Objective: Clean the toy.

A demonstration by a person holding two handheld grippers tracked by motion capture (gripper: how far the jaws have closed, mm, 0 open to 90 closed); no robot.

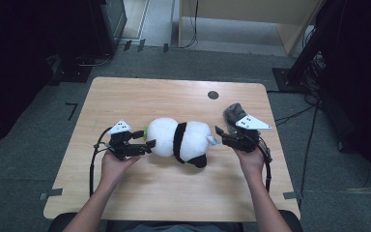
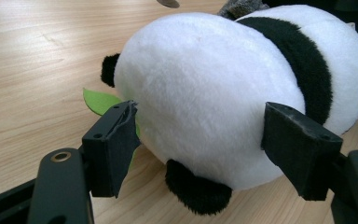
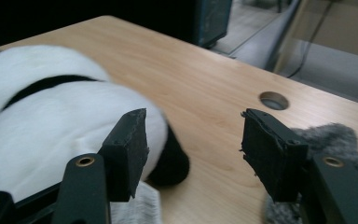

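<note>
Mid-worktop [image 1: 140,193] lies a plush panda [image 1: 181,137] on its side: soft, light, squashy, fur likely to slip under hard pads. Best hold looks like the rounded white end or a black limb. Left gripper [image 1: 149,144] has its jaws spread around the white end, pads not pressing. Right gripper [image 1: 218,131] is open, empty, just beside the other end. Grey fuzzy thing [image 1: 233,112] behind it.

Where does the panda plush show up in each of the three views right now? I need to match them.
High view: panda plush lies mid-table, between the two hand-held grippers.
Left gripper view: panda plush sits centre and right, just beyond the jaws.
Right gripper view: panda plush sits at left, behind the left jaw.
Shared landmark: its black band.
</note>
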